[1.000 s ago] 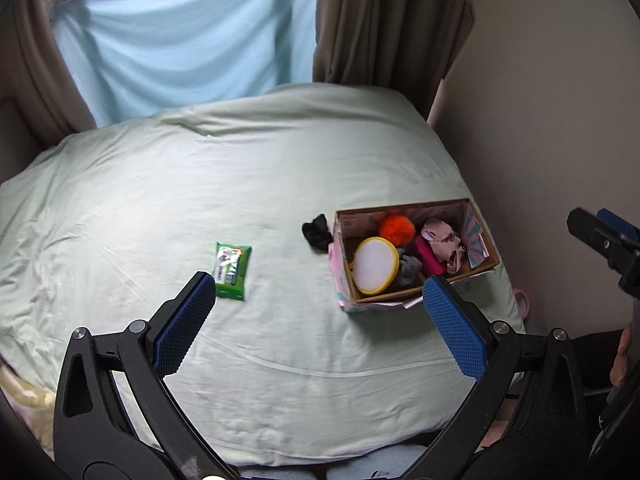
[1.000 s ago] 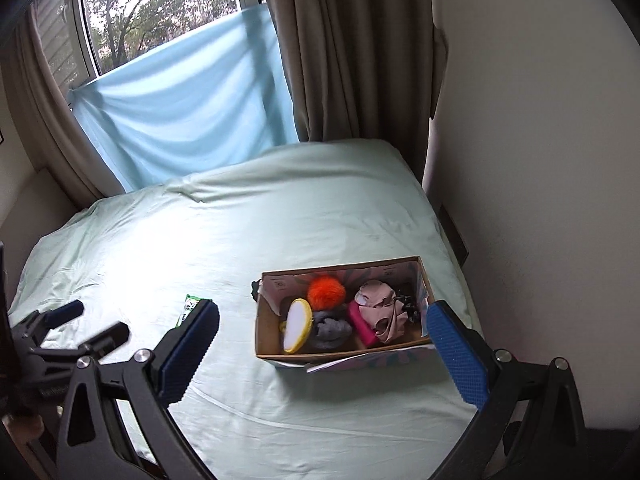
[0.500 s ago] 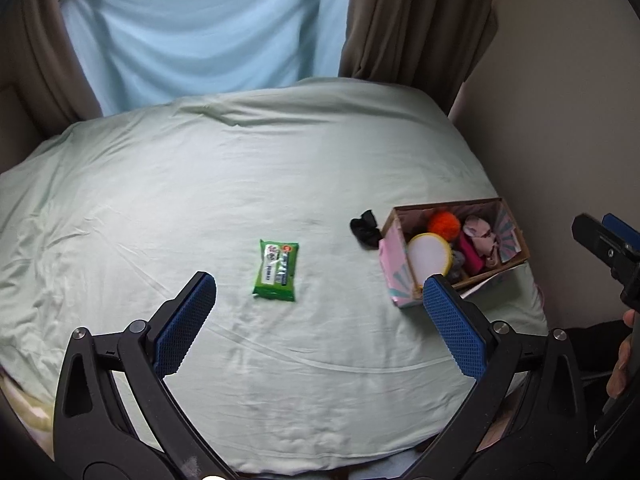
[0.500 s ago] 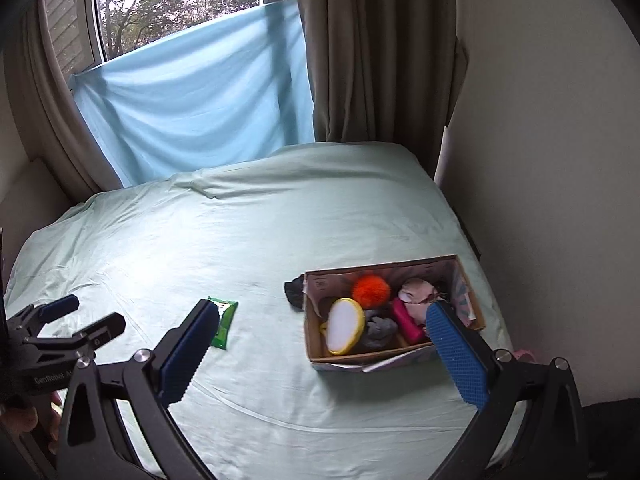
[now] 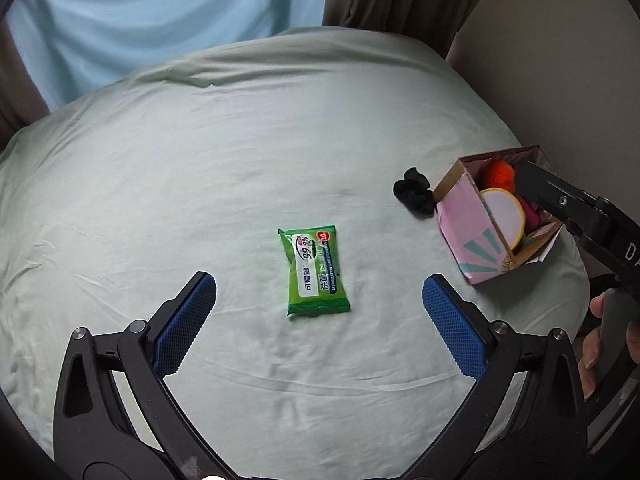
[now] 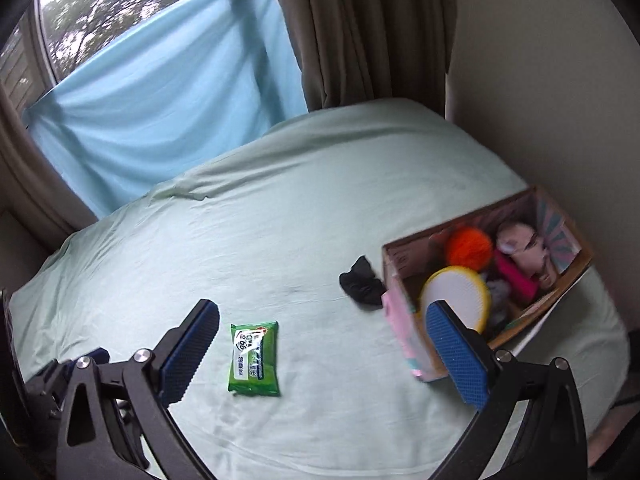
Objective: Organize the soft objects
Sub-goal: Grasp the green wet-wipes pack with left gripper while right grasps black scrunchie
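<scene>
Packed so far: cardboard box (image 6: 404, 336) at the right edge of the bed (image 5: 200, 168) already carries an orange pompom (image 6: 469, 247), a round yellow-rimmed pad (image 6: 456, 296), a pink plush (image 6: 520, 246) and some grey and magenta pieces I cannot identify.
Left out: green wipes pack (image 5: 317, 270) lies flat mid-bed, well apart from the box; black fabric piece (image 5: 414, 197) sits just beside the box's left end, outside it.
Progress, my read: most of the way along; two items remain to be boxed.
Left tongs (image 5: 320, 312): spread wide, nothing between the pads, held above the sheet on the near side of the wipes pack, with the pack centred in the gap. Looks lined up for a pick, not yet touching.
Right tongs (image 6: 320, 354): also spread and empty, held near, the wipes pack toward the left pad and the box's near corner behind the right pad.
Hand (image 5: 600, 344): grips the right tool's handle at the right edge of the left view.
</scene>
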Motion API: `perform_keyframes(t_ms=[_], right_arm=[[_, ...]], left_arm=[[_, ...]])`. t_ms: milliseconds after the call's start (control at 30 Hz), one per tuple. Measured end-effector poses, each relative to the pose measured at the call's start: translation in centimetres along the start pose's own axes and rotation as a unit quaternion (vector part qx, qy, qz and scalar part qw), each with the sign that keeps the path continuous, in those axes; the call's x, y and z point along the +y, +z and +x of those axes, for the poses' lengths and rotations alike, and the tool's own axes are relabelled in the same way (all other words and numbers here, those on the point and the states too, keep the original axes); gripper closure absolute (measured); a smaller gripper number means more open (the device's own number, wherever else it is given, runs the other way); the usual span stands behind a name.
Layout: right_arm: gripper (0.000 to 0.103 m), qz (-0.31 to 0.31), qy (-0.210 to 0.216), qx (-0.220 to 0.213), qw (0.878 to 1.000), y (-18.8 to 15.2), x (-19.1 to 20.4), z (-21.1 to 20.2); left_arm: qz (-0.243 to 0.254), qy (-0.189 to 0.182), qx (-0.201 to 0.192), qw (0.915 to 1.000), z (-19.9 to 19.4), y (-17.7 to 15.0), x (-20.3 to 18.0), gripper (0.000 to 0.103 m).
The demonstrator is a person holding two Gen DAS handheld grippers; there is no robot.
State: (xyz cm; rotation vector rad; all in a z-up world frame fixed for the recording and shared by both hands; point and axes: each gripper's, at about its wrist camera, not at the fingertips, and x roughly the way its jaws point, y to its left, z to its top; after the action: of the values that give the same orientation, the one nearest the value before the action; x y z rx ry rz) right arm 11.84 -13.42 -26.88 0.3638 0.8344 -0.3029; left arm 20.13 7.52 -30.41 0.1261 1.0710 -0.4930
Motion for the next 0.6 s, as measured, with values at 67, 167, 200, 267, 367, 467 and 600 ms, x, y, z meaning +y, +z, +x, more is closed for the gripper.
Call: perform_keyframes(t_ms=[67,167,200,267,367,467,600], right_arm=[[0.001,0.015,0.000,0.001,1.000,-1.3,0.5,2.6],[0.009,0.014,-0.004,0.010,1.000,-3.2,1.1,6.9],[0.011,0.010,-0.004,0.011,1.000,-3.5,1.2,8.0],[0.013,-0.005,-0.010,0.005,1.000,-4.2,1.4,10.2],[0.013,-0.046,-0.032,-0.011,0.998,-4.6,1.6,13.1],[0.020,-0.066,-0.044,-0.016,0.997,-4.7,1.2,16.0],[0.028,-0.088,-0.064,-0.029,0.994,-4.5,0.6,19.2]], left_arm=[[0.001,-0.008,0.004,1.0000,2.7,-0.6,0.7,0.000],[0.001,-0.014,0.011,0.9998,6.8,-1.2,1.9,0.001],[0.000,-0.015,0.013,0.9998,8.0,-1.3,2.1,0.002],[-0.001,-0.017,0.014,0.9998,10.1,-1.6,2.7,0.003],[-0.003,-0.021,0.015,0.9997,13.2,-2.1,3.2,0.006],[-0.001,-0.020,0.019,0.9996,15.7,-2.6,3.0,0.011],[0.012,-0.012,0.023,0.9996,18.1,-3.3,2.0,0.018]])
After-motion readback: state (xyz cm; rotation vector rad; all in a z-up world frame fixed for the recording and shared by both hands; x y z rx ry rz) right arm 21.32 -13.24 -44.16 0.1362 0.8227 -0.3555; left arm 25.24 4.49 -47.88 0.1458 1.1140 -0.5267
